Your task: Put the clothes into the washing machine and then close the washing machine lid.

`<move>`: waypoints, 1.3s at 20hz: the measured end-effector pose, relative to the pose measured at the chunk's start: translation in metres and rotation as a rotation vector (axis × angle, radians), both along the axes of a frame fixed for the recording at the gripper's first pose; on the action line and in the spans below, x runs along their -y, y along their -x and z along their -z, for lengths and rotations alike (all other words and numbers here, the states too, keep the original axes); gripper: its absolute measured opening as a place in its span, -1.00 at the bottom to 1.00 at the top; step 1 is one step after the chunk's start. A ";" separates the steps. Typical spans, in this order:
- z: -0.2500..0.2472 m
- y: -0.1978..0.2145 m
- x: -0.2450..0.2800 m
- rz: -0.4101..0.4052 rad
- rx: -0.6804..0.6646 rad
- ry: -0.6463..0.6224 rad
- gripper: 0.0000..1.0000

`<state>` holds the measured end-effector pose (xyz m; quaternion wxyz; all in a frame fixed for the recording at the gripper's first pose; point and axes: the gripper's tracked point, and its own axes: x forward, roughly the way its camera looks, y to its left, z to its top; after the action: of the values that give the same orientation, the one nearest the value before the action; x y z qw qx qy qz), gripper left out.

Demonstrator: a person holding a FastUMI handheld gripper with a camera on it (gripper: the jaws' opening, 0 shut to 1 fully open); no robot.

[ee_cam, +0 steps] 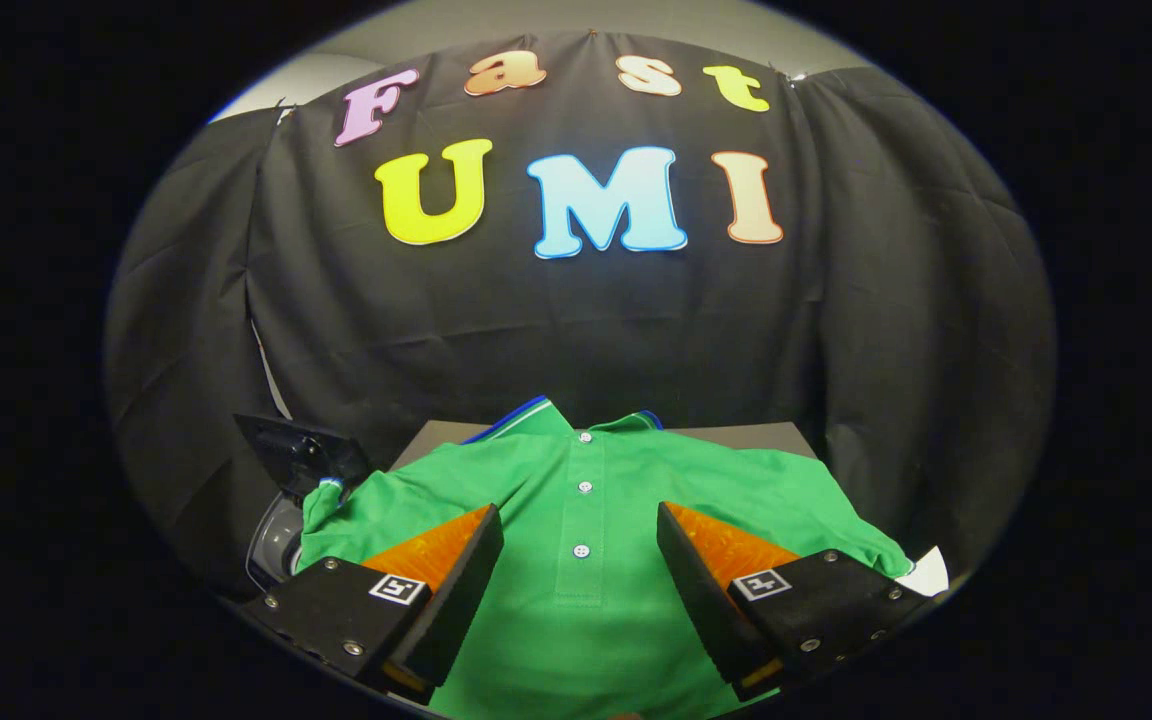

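A green polo shirt point(586, 520) is seen spread flat on a dark tabletop point(746, 437), its collar trimmed in blue and its buttoned placket running straight down between the fingers of the gripper point(580, 545). The fingers are held wide apart above the shirt, with nothing gripped. Beside the shirt's left sleeve, part of a washing machine point(281, 500) with its raised dark lid point(291, 450) can be made out. Black cloth is hung behind.

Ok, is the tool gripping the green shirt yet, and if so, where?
Nothing is held. The tool is open, its fingers spread either side of the button placket of the green polo shirt, which lies flat.
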<state>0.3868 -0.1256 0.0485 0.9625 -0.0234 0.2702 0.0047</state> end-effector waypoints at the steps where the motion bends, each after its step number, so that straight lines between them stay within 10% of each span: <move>1: 0.002 -0.002 0.001 -0.001 -0.014 0.001 0.91; 16: 0.031 -0.012 0.001 -0.063 -0.175 0.005 0.88; 26: 0.031 -0.006 -0.018 -0.101 -0.191 -0.170 -0.80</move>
<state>0.3929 -0.1075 0.0179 0.9295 0.0451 0.3577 0.0781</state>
